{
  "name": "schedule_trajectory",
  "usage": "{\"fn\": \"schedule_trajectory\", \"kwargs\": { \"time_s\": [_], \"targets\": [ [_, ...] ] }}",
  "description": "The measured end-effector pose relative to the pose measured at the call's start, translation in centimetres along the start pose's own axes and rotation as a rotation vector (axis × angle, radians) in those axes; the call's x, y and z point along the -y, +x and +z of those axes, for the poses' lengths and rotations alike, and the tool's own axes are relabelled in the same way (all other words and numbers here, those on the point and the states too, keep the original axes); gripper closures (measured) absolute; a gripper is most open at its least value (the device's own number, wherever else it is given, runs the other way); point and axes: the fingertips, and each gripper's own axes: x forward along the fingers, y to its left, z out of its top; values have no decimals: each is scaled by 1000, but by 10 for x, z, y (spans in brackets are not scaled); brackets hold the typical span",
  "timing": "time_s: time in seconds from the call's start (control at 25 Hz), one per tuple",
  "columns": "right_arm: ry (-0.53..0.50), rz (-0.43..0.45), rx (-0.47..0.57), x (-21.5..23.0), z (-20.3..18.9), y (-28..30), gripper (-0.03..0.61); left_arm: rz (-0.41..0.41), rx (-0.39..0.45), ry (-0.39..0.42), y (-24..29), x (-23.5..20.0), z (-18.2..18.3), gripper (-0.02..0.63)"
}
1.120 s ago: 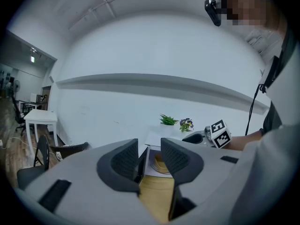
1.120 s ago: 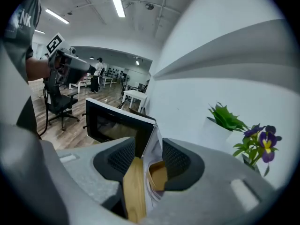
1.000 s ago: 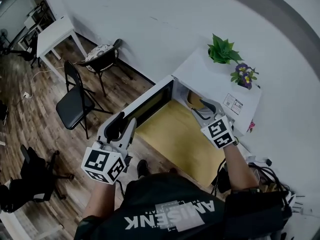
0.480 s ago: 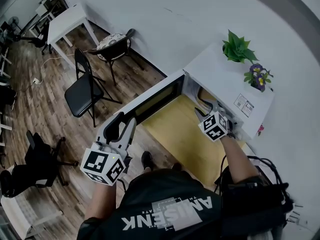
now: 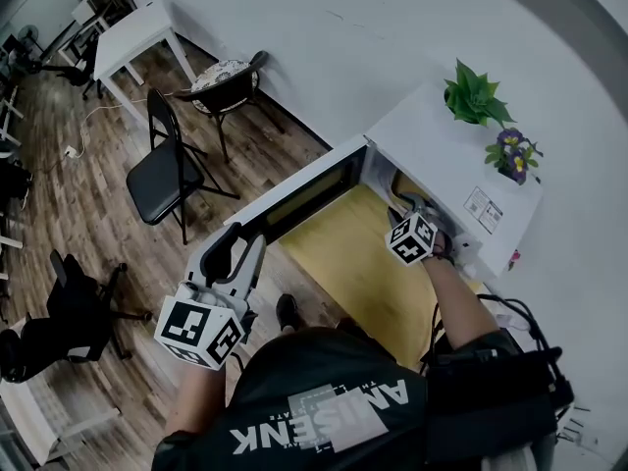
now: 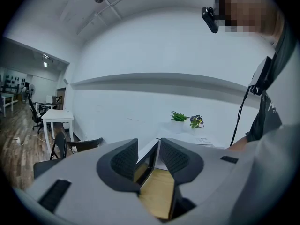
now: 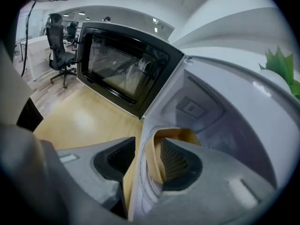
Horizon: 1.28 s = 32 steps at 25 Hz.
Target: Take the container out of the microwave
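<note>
The right gripper [image 7: 147, 148] is reaching into the microwave [image 7: 220, 121], its jaws standing apart and straddling the near rim of the container [image 7: 151, 165]. One jaw is sitting inside against the wall, and the other is outside with a sliver of gap. The door [image 7: 124, 69] is standing wide open to its left. The left gripper [image 6: 148, 145] is hanging open and empty, well apart.

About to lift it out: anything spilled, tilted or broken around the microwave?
Nothing stands out. The microwave door is swung open, the tan container sits inside with its wall between the right tongs, and no spill shows.
</note>
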Motion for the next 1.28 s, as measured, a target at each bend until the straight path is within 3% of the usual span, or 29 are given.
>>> {"fn": "schedule_trajectory", "kwargs": {
  "time_s": [0.4,0.64,0.8,1.28],
  "targets": [
    [-28,10,-87,3,-19,30,414,29,-16,-10,-7,-8,-7,480],
    [-20,19,-111,7,-23,34,479,29,-18,-20,-10,-10,-9,480],
    [20,32,-97,7,-21,33,538,28,-16,-19,-10,-12,-6,480],
    [136,137,-14,-26,11,-1,558,-55,-3,-39,1,-17,-2,480]
  ]
}}
